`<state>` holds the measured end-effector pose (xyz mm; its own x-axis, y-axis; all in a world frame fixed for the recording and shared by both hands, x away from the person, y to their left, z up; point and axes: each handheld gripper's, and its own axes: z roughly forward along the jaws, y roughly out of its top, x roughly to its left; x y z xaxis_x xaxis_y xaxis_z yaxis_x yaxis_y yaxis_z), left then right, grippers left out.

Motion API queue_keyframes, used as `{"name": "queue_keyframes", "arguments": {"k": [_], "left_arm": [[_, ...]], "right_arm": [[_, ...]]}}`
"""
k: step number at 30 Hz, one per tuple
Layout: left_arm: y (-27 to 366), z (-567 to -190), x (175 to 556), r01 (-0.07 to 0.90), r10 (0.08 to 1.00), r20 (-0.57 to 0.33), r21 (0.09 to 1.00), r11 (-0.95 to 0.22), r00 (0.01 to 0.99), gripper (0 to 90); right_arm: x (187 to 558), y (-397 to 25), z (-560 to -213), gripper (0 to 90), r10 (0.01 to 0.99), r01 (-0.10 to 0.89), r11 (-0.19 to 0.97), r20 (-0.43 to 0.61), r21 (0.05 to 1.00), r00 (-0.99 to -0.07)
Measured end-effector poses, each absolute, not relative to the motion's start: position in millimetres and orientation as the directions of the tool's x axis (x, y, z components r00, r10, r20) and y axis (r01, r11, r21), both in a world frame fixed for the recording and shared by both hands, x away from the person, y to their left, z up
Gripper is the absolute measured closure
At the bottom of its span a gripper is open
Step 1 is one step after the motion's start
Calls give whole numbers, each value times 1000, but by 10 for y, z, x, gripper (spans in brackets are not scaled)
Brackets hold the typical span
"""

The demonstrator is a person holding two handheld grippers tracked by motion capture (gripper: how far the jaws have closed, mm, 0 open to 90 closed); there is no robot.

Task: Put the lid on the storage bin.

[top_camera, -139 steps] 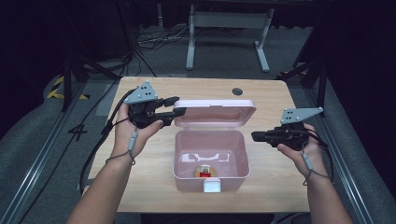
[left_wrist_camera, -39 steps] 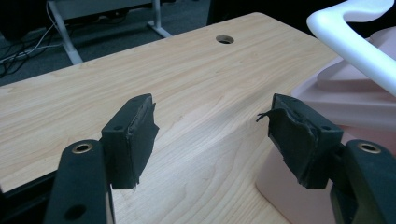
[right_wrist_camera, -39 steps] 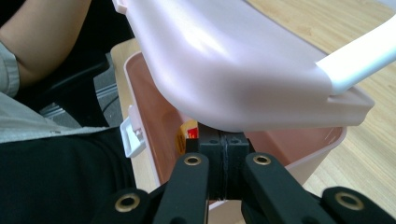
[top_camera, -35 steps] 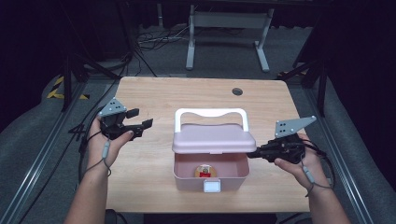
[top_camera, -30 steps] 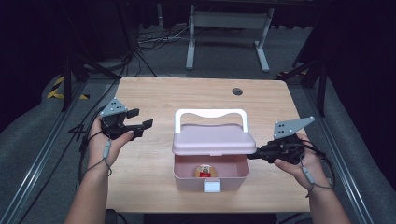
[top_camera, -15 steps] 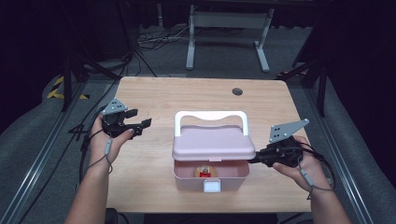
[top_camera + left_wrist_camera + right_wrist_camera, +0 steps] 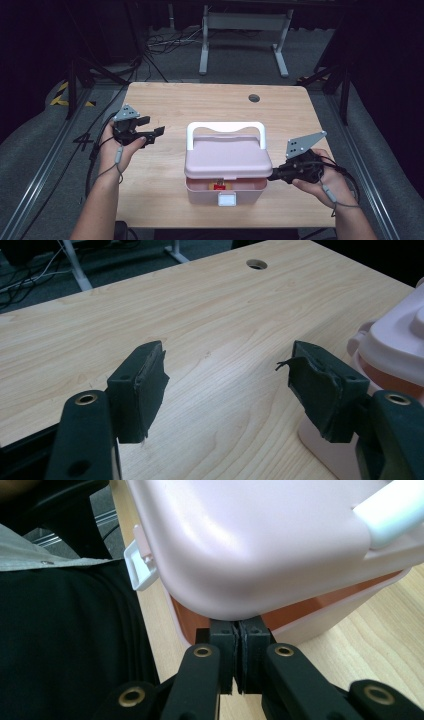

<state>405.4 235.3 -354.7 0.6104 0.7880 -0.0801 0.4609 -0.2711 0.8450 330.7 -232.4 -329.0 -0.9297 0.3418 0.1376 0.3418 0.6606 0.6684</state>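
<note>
Right gripper (image 7: pixel 239 630): jaws pressed together, tips under the pink lid (image 7: pixel 227 157) corner, lid now lower over the box (image 7: pixel 200 190) than 0.5 s ago. Left gripper (image 7: pixel 227 390): jaws wide apart, empty, unmoved above the bench (image 7: pixel 200 105), box just right of them.

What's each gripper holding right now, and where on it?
Left gripper: open, holding nothing. Right gripper: shut, tips under the lid edge of the pink box; no clear grasp.
</note>
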Motion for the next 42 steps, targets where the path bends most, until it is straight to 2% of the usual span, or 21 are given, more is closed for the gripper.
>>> {"name": "queue_keyframes", "arguments": {"k": [42], "left_arm": [[2251,-3640,4123,483,774,-75,818,-313,628,307]], "right_arm": [[3219,-2310,-3346,852,297,340,777,168,529,-940]]}}
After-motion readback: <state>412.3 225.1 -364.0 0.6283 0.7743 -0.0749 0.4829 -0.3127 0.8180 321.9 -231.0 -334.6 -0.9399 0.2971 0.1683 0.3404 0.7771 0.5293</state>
